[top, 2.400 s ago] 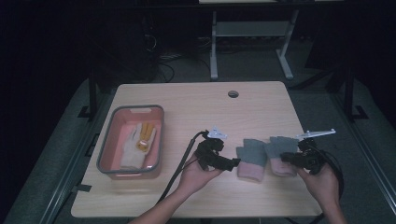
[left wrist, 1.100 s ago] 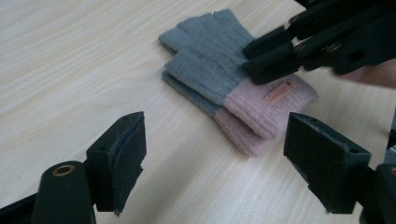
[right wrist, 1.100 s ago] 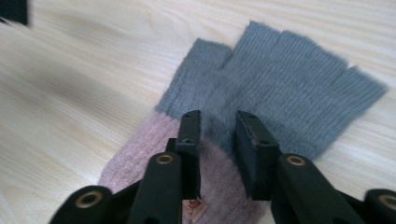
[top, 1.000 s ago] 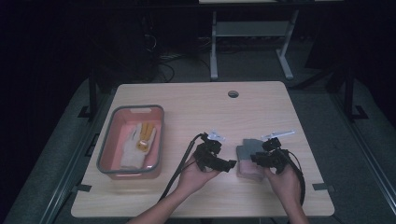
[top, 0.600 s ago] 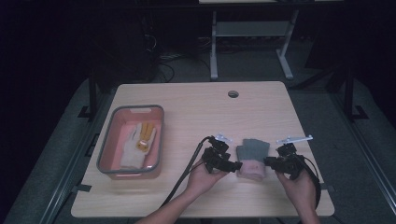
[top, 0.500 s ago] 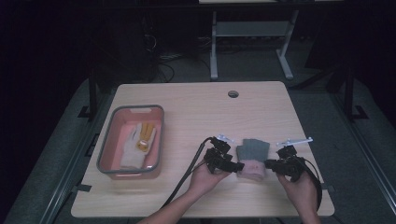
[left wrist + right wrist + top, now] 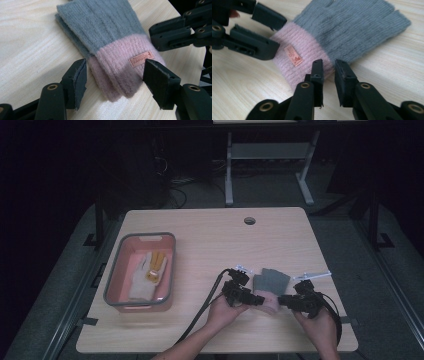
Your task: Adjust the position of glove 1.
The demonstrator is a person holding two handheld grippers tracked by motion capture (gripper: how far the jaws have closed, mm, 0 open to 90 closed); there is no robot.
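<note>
Gloves (image 7: 117,47) lie between spread left claw (image 7: 115,82); right claw (image 7: 329,75), narrowly parted, alongside.

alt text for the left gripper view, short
A folded grey knit glove pair with pink cuffs lies on a light wooden table, the cuff end between the left gripper's open black jaws. A small tan label sits on the cuff; the right gripper reaches in at upper right.

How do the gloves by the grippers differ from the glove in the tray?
The grey-and-pink gloves lie stacked on the bare table; the white glove lies inside the pink tray. The stacked pair is fluffy knit with pink cuffs; the tray glove is pale with a yellow patch. Both lie flat.
</note>
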